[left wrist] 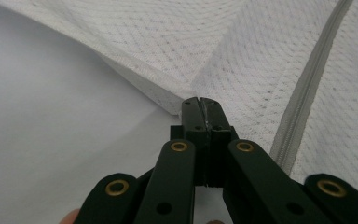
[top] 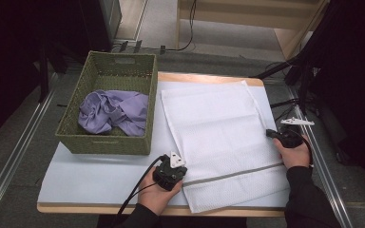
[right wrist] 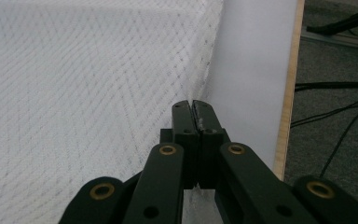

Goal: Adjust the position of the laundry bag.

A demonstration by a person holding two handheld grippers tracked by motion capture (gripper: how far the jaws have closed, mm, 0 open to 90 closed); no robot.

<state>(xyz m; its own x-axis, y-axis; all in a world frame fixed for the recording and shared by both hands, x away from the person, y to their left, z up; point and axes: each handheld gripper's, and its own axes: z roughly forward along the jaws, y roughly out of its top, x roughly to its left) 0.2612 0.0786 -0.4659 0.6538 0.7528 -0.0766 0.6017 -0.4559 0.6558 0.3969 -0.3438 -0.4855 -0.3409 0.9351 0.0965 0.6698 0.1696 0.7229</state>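
A white mesh bag (top: 218, 142) is laid flat on the right half of a pale table (top: 100, 175), its grey zipper (top: 233, 174) running across the near end. The bag's left edge is pinched by the left gripper (top: 178, 164), whose jaws are seen pressed together on the fabric in the left gripper view (left wrist: 199, 103), just left of the zipper (left wrist: 307, 88). The bag's right edge, a little farther from the person, is clamped by the right gripper (top: 270, 133); in the right gripper view its jaws are shown closed on the mesh (right wrist: 98, 93) at the hem (right wrist: 193, 106), with the table's bare surface (right wrist: 256, 70) and wooden rim lying beyond. A green woven basket (top: 107, 142) is set at the far left of the table, well apart from the bag, and a crumpled lilac cloth (top: 114, 111) is held inside it.
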